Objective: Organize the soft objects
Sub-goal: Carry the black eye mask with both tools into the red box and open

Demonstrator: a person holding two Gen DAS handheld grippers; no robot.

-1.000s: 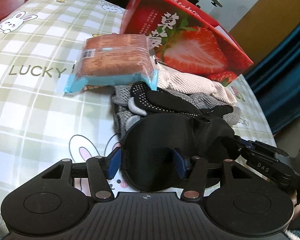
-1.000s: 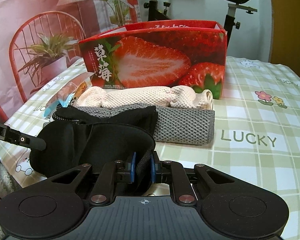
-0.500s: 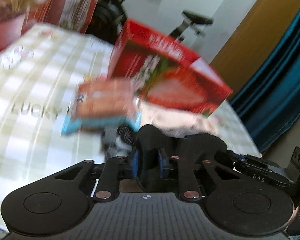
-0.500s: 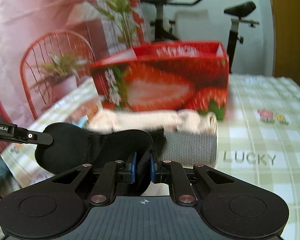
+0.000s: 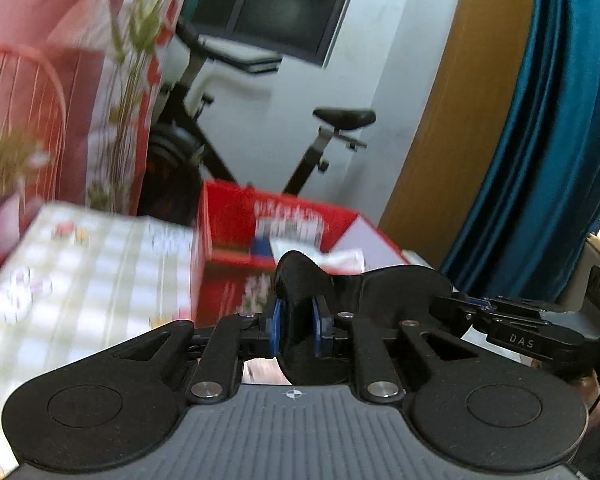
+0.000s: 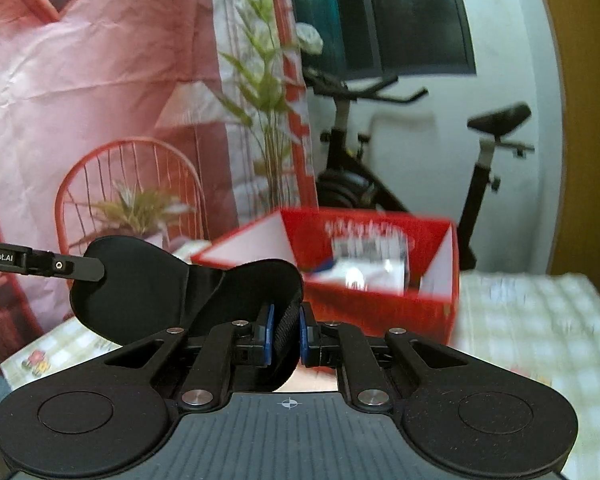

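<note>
Tongs on both sides are clamped on one black eye mask [image 5: 300, 280], which hangs in the air between them, clear of the worktop [image 5: 100, 264]. In the left wrist view the left tongs [image 5: 296, 330] pinch one lobe of the mask between their blue pads [image 5: 276, 328], the jaws having just been closing onto the fabric; the rest of the mask spreads off to the right, where the right tongs [image 5: 464, 308] grip its far end. In the right wrist view the right tongs [image 6: 286, 338] squeeze a fold of the mask with its ribbed strap between their own blue pads, and the other lobe [image 6: 140, 280] stretches off to the left, where a finger of the left tongs [image 6: 60, 266] lies across it. Beyond the mask stands an open red strawberry box [image 6: 380, 300] on the checked worktop, toward its far edge, with blurred packets inside. Behind the worktop are an exercise bike [image 6: 400, 152], a printed pink backdrop [image 6: 100, 80] showing a red chair and plants, a wooden panel [image 5: 452, 120] and a teal curtain [image 5: 560, 140]. Both views are smeared by motion.
</note>
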